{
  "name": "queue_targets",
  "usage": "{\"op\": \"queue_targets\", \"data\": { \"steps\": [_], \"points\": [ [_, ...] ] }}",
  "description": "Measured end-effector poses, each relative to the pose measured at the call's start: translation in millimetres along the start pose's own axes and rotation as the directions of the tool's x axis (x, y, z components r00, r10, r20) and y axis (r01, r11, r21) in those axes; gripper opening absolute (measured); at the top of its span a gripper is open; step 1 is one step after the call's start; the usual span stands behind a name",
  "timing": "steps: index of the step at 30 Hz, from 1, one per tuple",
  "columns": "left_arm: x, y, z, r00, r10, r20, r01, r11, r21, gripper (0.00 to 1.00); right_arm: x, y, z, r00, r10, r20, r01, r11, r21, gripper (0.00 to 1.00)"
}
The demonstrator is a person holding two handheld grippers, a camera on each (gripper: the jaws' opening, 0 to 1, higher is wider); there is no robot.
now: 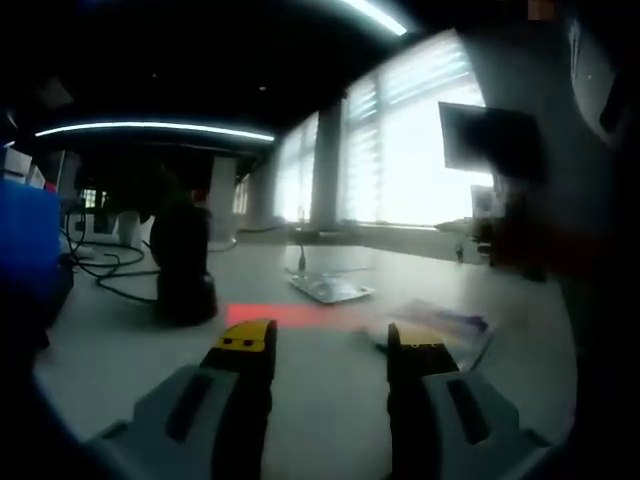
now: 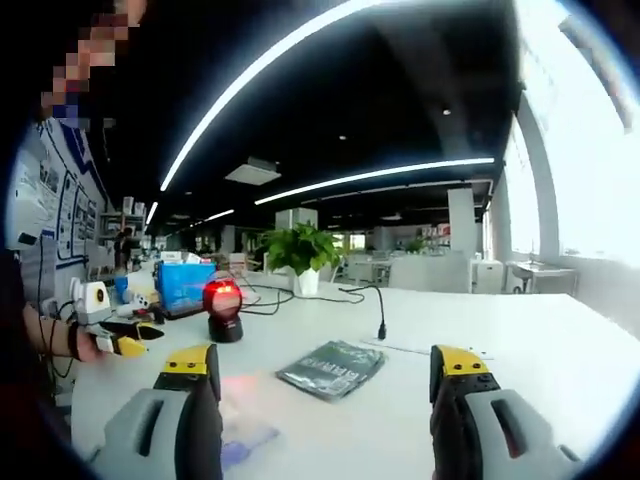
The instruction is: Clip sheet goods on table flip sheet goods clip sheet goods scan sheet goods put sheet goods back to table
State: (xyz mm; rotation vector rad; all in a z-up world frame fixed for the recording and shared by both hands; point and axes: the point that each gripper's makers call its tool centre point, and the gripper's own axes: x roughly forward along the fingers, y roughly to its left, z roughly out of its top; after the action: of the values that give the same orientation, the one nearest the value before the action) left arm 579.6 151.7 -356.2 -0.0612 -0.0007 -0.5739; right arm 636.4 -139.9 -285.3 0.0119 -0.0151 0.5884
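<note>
My left gripper (image 1: pixel 332 340) is open and holds nothing, low over the white table (image 1: pixel 330 400). A bluish sheet packet (image 1: pixel 440 325) lies just past its right jaw. Farther off lies a silvery sheet packet (image 1: pixel 330 288). A black scanner (image 1: pixel 182 265) stands to the left and throws a red patch (image 1: pixel 290 315) on the table. My right gripper (image 2: pixel 325 370) is open and empty. A dark green sheet packet (image 2: pixel 332 368) lies flat ahead, between its jaws. The scanner (image 2: pixel 222 310) glows red at left. A bluish packet (image 2: pixel 245 440) lies by the left jaw. A hand holds the left gripper (image 2: pixel 120 340) at far left.
A blue box (image 2: pixel 183 285) and cables (image 2: pixel 380 310) sit behind the scanner, and a potted plant (image 2: pixel 300 250) stands at the table's far side. A dark blurred shape (image 1: pixel 520 230) stands at the right of the left gripper view. Bright windows (image 1: pixel 400 150) lie beyond.
</note>
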Motion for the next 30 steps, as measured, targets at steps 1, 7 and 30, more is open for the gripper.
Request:
{"op": "queue_targets", "data": {
  "steps": [1,7,30],
  "points": [
    [0.2,0.0,-0.2,1.0,-0.001,-0.002,0.001,1.0,-0.004,0.37,-12.3,-5.2,-5.3,0.999,-0.039,0.003,0.039,0.999,0.018,0.79],
    [1.1,4.7,1.3,1.0,0.025,0.0,-0.025,1.0,-0.01,0.37,-62.0,-13.1,-38.7,0.987,-0.158,-0.033,0.159,0.986,0.041,0.8],
    [4.6,-12.8,-0.1,1.0,0.018,-0.02,-0.017,0.999,0.03,0.39,-89.8,-15.0,-68.5,0.996,-0.084,0.029,0.083,0.996,0.038,0.68]
  ]
}}
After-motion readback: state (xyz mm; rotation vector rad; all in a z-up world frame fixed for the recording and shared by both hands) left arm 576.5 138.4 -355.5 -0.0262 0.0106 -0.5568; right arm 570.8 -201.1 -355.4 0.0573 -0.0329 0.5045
